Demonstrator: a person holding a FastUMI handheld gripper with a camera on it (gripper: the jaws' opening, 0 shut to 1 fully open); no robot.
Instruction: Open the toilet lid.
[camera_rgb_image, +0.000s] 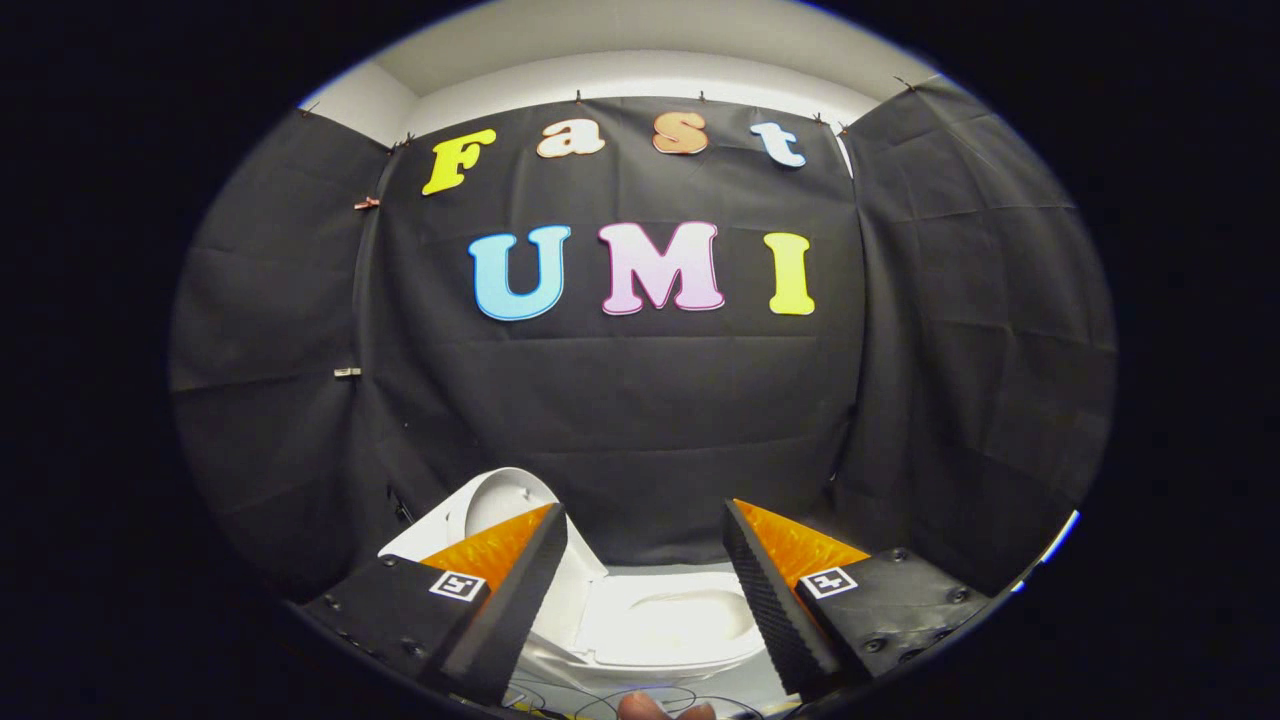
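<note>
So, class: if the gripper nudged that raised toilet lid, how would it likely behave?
The toilet lid looks like hard, glossy plastic, so probably stiff and a bit slippery. It stands raised behind the open toilet bowl, seemingly hinged, so a nudge would likely swing it rather than slide it. The gripper is open, holding nothing.

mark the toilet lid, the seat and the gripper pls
toilet lid (497, 500): gripper view, raised inner face
toilet seat (622, 628): gripper view, flat left side of the ring
gripper (645, 525): gripper view, gap midway between open jaws
</note>
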